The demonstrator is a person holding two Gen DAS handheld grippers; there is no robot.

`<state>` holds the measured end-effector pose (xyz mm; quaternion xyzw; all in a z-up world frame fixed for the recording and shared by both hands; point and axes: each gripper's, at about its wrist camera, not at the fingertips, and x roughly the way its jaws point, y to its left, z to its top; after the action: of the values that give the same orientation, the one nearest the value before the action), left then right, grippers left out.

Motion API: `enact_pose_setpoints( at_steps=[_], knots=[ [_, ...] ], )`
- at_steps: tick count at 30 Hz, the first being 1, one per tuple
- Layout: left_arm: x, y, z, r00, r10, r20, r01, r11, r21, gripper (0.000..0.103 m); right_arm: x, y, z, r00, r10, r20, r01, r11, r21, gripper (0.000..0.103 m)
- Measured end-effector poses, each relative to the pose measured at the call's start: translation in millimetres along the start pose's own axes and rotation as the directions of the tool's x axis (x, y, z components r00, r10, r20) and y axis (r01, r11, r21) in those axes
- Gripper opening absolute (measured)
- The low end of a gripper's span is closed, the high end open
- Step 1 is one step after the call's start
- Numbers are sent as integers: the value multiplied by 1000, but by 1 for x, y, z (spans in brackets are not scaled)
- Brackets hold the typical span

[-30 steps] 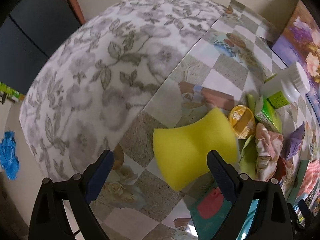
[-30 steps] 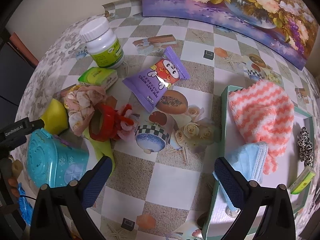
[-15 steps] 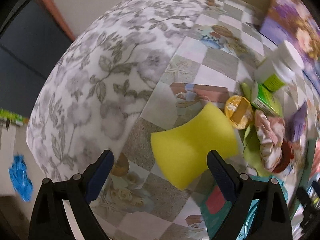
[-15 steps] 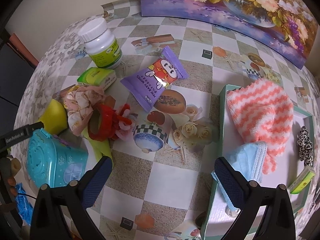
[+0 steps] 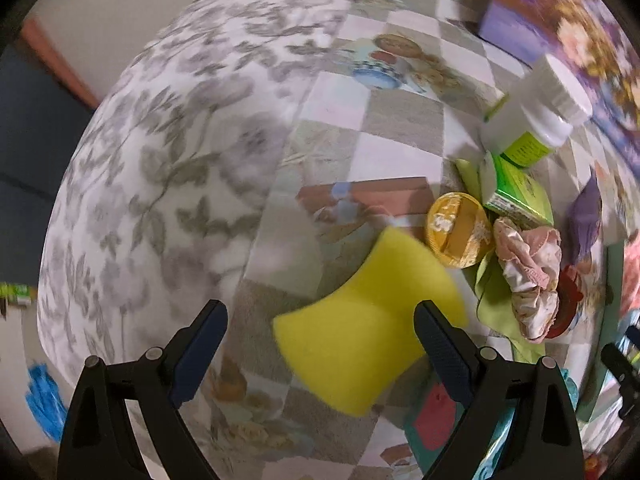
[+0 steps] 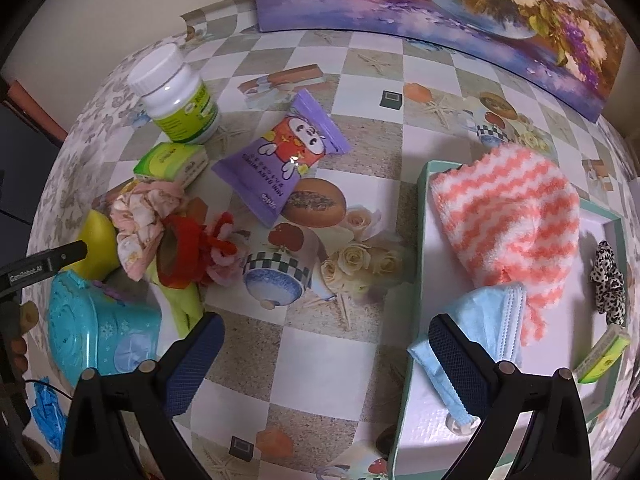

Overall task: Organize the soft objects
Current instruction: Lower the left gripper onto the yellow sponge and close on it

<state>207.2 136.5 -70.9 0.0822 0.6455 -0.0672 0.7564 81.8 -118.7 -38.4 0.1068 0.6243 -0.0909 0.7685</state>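
A yellow sponge (image 5: 368,324) lies on the table near its left edge, between the open jaws of my left gripper (image 5: 320,352); it also shows in the right wrist view (image 6: 96,240). A pink floral scrunchie (image 5: 528,276) lies to its right, also in the right wrist view (image 6: 140,220). My right gripper (image 6: 324,360) is open and empty above the table. A teal-rimmed tray (image 6: 420,240) holds a coral striped cloth (image 6: 508,216), a blue face mask (image 6: 484,320) and a leopard scrunchie (image 6: 608,276).
A white bottle (image 6: 176,96), green box (image 6: 172,164), purple snack bag (image 6: 280,160), red tape roll (image 6: 180,256), pipe-cleaner tangle (image 6: 220,248), teal plastic container (image 6: 96,328) and yellow lid (image 5: 460,236) crowd the table's left. A flower painting (image 6: 440,4) leans at the back.
My left gripper has swung so the sponge sits lower and further right between its jaws. The right gripper has shifted slightly; nothing on the table moved.
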Motion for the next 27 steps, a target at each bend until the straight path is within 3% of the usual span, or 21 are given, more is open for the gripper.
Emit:
enact_pose_setpoints(
  at_steps=[5, 12, 16, 23, 27],
  knots=[
    [7, -19, 16, 999, -16, -29, 18, 997, 69, 95, 2, -3, 2, 1000, 1, -8, -1, 1000, 12, 103],
    [6, -33, 27, 998, 69, 4, -69, 988, 135, 95, 2, -4, 2, 1000, 5, -14, -5, 1000, 16, 103],
    [5, -11, 28, 998, 67, 20, -69, 995, 78, 95, 0, -3, 2, 1000, 11, -11, -11, 1000, 17, 103],
    [5, 38, 24, 988, 152, 37, -151, 988, -37, 95, -3, -3, 3, 1000, 20, -11, -20, 1000, 20, 103],
    [3, 48, 18, 994, 104, 41, -101, 992, -80, 95, -4, -1, 3, 1000, 22, -11, -22, 1000, 16, 103]
  ],
)
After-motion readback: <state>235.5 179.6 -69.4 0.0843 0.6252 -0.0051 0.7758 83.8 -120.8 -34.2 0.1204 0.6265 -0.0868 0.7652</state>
